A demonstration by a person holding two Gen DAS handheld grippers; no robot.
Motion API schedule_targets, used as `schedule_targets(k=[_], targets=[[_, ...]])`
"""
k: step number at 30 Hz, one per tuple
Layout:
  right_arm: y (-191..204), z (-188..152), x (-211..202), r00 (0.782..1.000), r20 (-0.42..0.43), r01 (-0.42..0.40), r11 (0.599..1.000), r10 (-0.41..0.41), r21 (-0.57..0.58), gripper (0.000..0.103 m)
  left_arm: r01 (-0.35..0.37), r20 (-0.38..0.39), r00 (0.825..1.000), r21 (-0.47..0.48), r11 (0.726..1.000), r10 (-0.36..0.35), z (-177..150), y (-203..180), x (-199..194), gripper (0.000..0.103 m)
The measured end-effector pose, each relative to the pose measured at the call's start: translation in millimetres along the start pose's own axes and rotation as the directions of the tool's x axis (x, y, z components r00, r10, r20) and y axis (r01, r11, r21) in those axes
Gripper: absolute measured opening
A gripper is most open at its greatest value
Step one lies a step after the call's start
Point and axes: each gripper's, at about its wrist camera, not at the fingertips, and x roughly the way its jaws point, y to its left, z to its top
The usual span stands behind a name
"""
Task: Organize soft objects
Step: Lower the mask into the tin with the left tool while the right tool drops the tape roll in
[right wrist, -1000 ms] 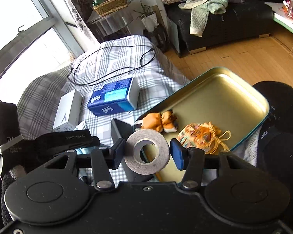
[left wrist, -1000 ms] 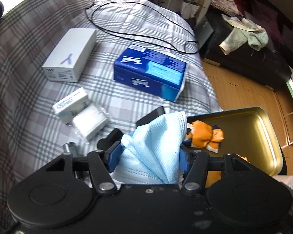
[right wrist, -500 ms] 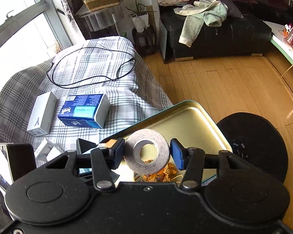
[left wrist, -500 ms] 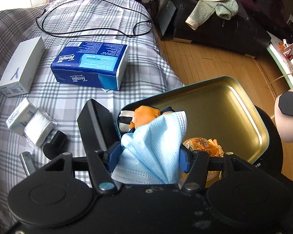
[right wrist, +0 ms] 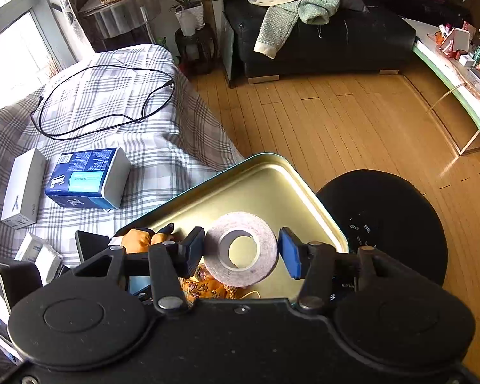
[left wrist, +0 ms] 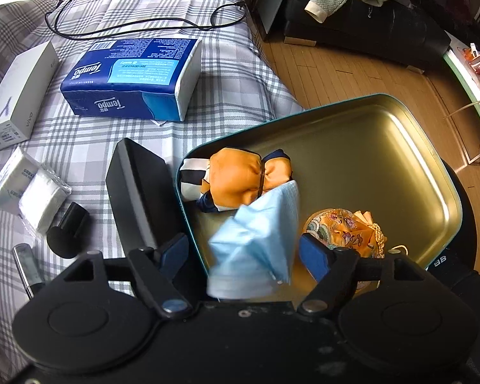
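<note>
A gold metal tin (left wrist: pixel 384 147) with a teal rim sits at the bed's edge; it also shows in the right wrist view (right wrist: pixel 265 182). Inside lie an orange cloth toy (left wrist: pixel 240 179) and an orange patterned pouch (left wrist: pixel 345 227). My left gripper (left wrist: pixel 244 252) is open over the tin's near side; a light blue face mask (left wrist: pixel 256 240) hangs loose between its jaws, touching neither pad. My right gripper (right wrist: pixel 241 249) holds a grey tape roll (right wrist: pixel 240 249) above the tin, with small gaps showing at the pads.
On the plaid bed (left wrist: pixel 96 147) lie a blue Tempo tissue pack (left wrist: pixel 131 80), a white box (left wrist: pixel 16 96), small tissue packets (left wrist: pixel 28 188), a black phone-like slab (left wrist: pixel 140 195), a black cap (left wrist: pixel 68 230) and a black cable (left wrist: pixel 144 22). A black round stool (right wrist: pixel 387 224) stands under the tin.
My left gripper moved over the tin and opened, letting the mask go. My right gripper moved further over the tin with the tape roll, and its jaws widened slightly.
</note>
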Motion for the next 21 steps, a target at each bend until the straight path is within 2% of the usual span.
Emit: schedule_targets(k=[5,12,21], targets=[[-2.2,2.3,-3.6,0.999,0.023,0.023,1.0,-0.023,0.014,0.052,0.007,-0.005,1.0,0.0,1.0,-0.007,-1.2,2.4,1.0,0.081],[-2.1,2.9,-8.7,0.999,0.045,-0.001,1.0,0.0,0.022,0.052,0.019,-0.003,1.0,-0.006,1.0,-0.019,-4.8,4.6,-2.2,0.082],[14.4,-4.7,-29.7,0.982,0.184,0.039,0.998,-0.031,-0.04,0.052,0.026,0.028,0.999,-0.011,1.0,-0.025,-14.2,10.9,-22.3,0.084]])
